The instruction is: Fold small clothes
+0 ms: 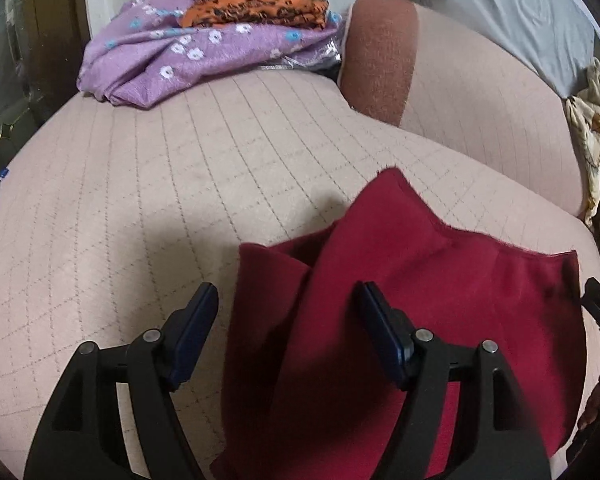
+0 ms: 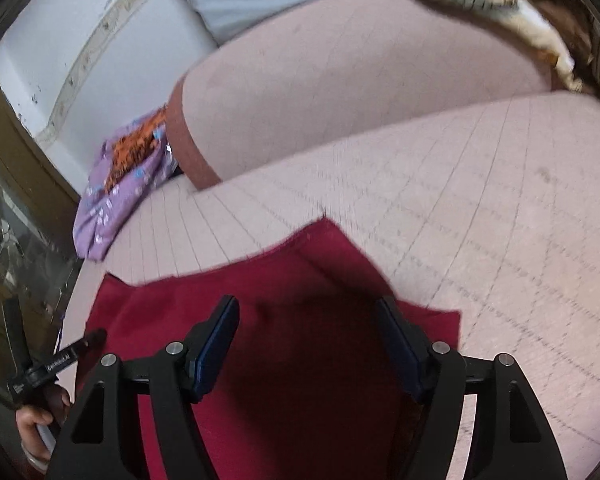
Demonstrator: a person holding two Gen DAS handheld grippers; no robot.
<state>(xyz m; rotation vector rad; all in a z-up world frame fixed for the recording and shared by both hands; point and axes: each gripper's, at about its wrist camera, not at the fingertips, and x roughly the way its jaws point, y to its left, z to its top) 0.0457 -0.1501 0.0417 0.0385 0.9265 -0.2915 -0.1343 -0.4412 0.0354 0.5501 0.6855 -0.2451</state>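
Here, two grippers hang over one dark red cloth [image 1: 440, 280] that lies on the pink quilted seat [image 1: 140, 200] of a sofa, near its front edge. The left gripper [image 1: 288, 308] stands wide, its two blue pads apart with nothing pinched; the cloth's raised fold sits between and below them. The right gripper [image 2: 308, 320] is likewise wide, both pads clear of the cloth under it. The cloth shows one pointed corner toward the backrest, and its near edge is cut off behind the gripper frames. At the seat's far end lies one purple flowered garment [image 1: 172, 52] with one orange and black patterned piece [image 1: 252, 6] folded on top. A hand [image 2: 36, 424] shows only partly at the right-wrist view's lower left corner. That view is blurred.
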